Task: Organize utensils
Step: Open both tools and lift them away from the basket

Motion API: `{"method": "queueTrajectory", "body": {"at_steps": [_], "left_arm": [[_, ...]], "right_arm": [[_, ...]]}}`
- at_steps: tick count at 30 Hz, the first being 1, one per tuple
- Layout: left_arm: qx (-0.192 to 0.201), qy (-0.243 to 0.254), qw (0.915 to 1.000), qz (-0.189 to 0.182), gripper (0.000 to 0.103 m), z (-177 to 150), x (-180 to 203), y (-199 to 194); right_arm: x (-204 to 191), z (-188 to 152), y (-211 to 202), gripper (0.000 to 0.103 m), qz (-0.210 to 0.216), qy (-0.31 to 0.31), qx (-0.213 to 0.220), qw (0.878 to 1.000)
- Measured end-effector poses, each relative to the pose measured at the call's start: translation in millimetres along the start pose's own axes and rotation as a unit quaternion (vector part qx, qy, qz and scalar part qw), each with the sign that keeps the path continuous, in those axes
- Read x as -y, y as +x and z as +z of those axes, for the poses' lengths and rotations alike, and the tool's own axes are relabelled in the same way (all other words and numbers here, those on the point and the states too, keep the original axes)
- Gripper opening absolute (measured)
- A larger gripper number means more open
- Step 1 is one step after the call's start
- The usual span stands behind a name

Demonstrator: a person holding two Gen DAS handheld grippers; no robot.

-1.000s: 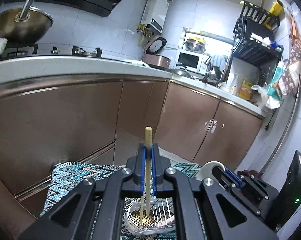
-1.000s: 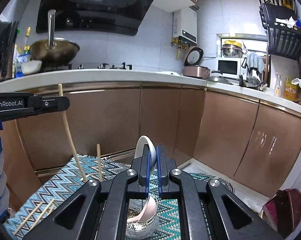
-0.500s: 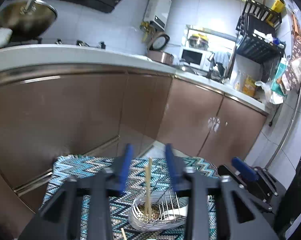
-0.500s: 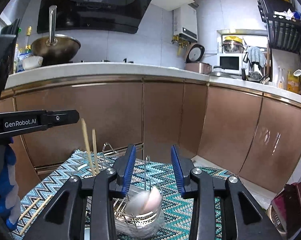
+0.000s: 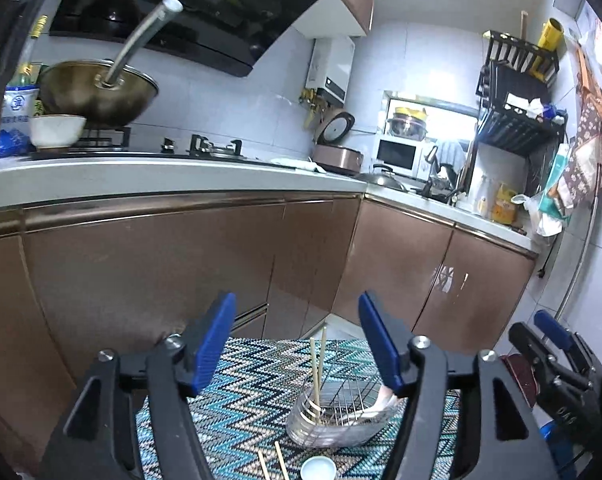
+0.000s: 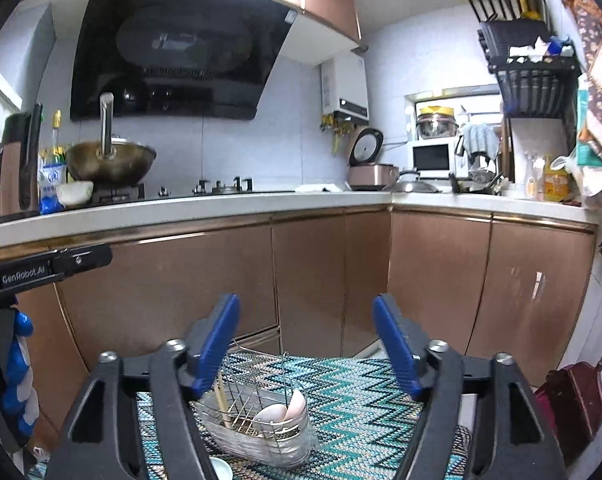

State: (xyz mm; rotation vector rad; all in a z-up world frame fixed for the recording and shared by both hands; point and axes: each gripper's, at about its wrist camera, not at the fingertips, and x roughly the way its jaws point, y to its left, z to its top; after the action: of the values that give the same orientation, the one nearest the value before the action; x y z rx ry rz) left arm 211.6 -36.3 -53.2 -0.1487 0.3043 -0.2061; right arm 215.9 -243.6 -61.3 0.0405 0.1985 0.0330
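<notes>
A wire utensil basket (image 5: pixel 337 420) stands on the zigzag mat (image 5: pixel 241 400). Two wooden chopsticks (image 5: pixel 316 368) stand upright in its left part. White spoons (image 6: pixel 281 412) lie in its right part, and the basket also shows in the right wrist view (image 6: pixel 257 420). My left gripper (image 5: pixel 295 336) is open and empty, above and behind the basket. My right gripper (image 6: pixel 305 340) is open and empty, above the basket. Two loose chopsticks (image 5: pixel 271 462) lie on the mat near a small white dish (image 5: pixel 318 469).
Brown cabinets (image 5: pixel 181 272) and a white counter (image 5: pixel 161 176) stand behind the mat. The right gripper (image 5: pixel 557 368) shows at the right in the left wrist view. The left gripper's body (image 6: pixel 41 270) shows at the left in the right wrist view. A dark red object (image 6: pixel 573 396) lies at the right.
My left gripper opened and released the chopstick into the basket. My right gripper opened and released the white spoon into the basket. Both grippers rose and opened wider.
</notes>
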Motion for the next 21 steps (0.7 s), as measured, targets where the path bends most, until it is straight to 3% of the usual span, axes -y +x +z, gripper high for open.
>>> {"method": "queueTrajectory", "body": {"at_steps": [8, 16, 21], "left_arm": [[0.022, 0.0, 0.9995, 0.021, 0.064, 1.0, -16.2, -58.2], [0.061, -0.006, 0.9971, 0.045, 0.064, 0.2, -31.9, -110.1], [0.064, -0.006, 0.9967, 0.048, 0.064, 2.7, -39.0, -135.5]], "right_arm": [[-10.0, 13.7, -50.1, 0.103, 0.009, 0.005, 0.021, 1.0], [-8.2, 20.6, -82.3, 0.103, 0.018, 0.023, 0.039, 0.999], [-7.4, 20.4, -104.3, 0.103, 0.03, 0.036, 0.047, 0.998]]}}
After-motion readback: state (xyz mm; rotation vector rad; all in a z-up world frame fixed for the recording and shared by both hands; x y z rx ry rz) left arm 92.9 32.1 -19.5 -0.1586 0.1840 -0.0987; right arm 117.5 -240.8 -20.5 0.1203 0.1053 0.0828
